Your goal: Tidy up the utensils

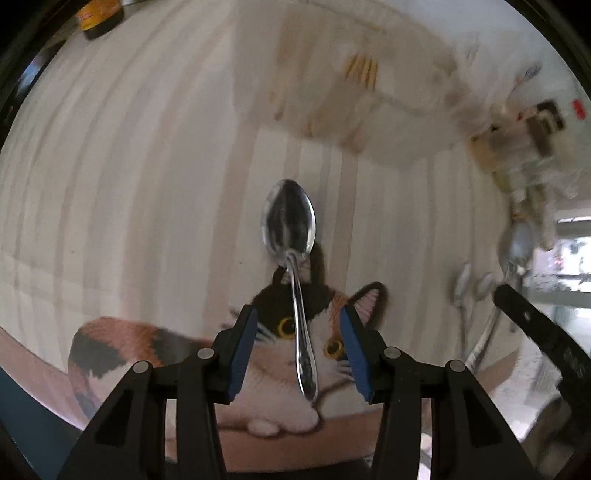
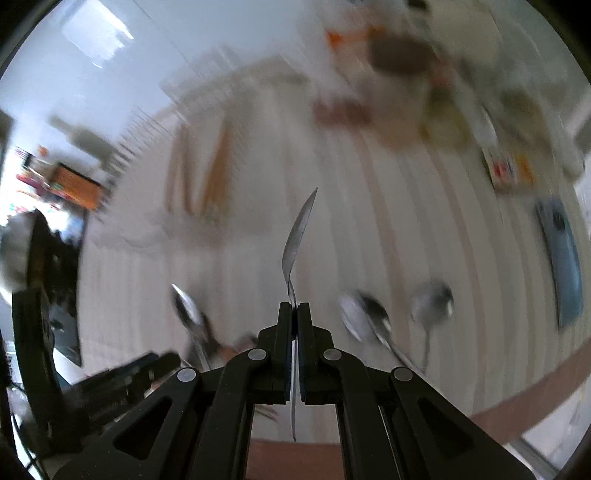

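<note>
In the left wrist view a steel spoon [image 1: 290, 236] lies on the pale wooden table [image 1: 129, 184], bowl away from me, handle over a cat-shaped mat [image 1: 266, 369]. My left gripper [image 1: 299, 354] is open, its blue pads on either side of the handle and apart from it. In the right wrist view my right gripper [image 2: 294, 310] is shut on another spoon [image 2: 297, 240], held edge-on above the table. Blurred spoons lie below it: one at the left [image 2: 188, 310], two at the right [image 2: 365, 317] [image 2: 432, 299].
A light utensil tray [image 1: 351, 92] with wooden sticks sits at the far side. A dark jar [image 1: 99, 18] stands at the top left. A blue oblong object [image 2: 561, 254] lies at the right. Both views are motion-blurred.
</note>
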`<state>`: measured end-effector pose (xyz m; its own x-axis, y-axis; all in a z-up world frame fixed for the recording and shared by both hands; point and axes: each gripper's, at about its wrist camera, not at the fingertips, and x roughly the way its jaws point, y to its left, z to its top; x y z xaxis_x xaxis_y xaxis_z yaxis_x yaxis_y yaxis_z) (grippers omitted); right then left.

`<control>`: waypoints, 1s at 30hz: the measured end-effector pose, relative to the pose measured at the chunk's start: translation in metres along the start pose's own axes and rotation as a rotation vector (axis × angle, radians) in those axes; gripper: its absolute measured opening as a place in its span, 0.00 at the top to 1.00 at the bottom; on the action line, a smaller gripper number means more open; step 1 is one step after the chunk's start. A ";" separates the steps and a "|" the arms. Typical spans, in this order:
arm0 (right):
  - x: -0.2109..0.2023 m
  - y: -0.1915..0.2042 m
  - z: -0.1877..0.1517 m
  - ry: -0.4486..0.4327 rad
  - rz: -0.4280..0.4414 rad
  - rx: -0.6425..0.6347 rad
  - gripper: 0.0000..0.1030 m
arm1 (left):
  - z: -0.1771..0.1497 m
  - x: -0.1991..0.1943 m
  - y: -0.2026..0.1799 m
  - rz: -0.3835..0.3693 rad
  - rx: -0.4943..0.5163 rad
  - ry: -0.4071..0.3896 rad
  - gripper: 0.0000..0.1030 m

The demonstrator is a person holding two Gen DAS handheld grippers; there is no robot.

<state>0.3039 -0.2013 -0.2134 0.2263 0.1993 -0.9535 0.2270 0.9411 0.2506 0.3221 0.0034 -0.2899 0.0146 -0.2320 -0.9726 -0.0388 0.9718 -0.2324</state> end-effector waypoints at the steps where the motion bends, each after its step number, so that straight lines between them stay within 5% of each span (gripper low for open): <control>1: 0.004 -0.006 -0.005 0.010 -0.012 0.006 0.98 | 0.001 0.006 -0.005 0.031 0.019 -0.007 0.61; 4: 0.010 -0.016 -0.013 0.015 -0.045 0.007 0.98 | -0.001 0.014 -0.022 0.139 0.101 -0.053 0.93; 12: 0.004 -0.023 -0.023 -0.013 -0.067 -0.007 0.98 | -0.016 -0.007 -0.025 0.161 0.175 -0.080 1.00; 19: -0.013 -0.015 -0.027 -0.052 -0.026 -0.019 0.98 | -0.036 -0.063 -0.014 0.146 0.167 -0.170 1.00; 24: -0.030 -0.003 -0.026 -0.084 0.015 -0.043 0.98 | -0.039 -0.090 -0.006 0.057 0.155 -0.221 0.99; 27: -0.034 0.004 -0.022 -0.094 0.017 -0.069 0.98 | -0.030 -0.064 -0.008 0.018 0.160 -0.148 0.93; 30: -0.032 0.005 -0.019 -0.092 0.008 -0.071 0.98 | -0.028 -0.031 -0.002 0.027 0.181 -0.066 0.77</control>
<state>0.2799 -0.1973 -0.1850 0.3141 0.1839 -0.9314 0.1575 0.9574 0.2421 0.2934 0.0070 -0.2594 0.0815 -0.2080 -0.9747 0.1406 0.9706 -0.1953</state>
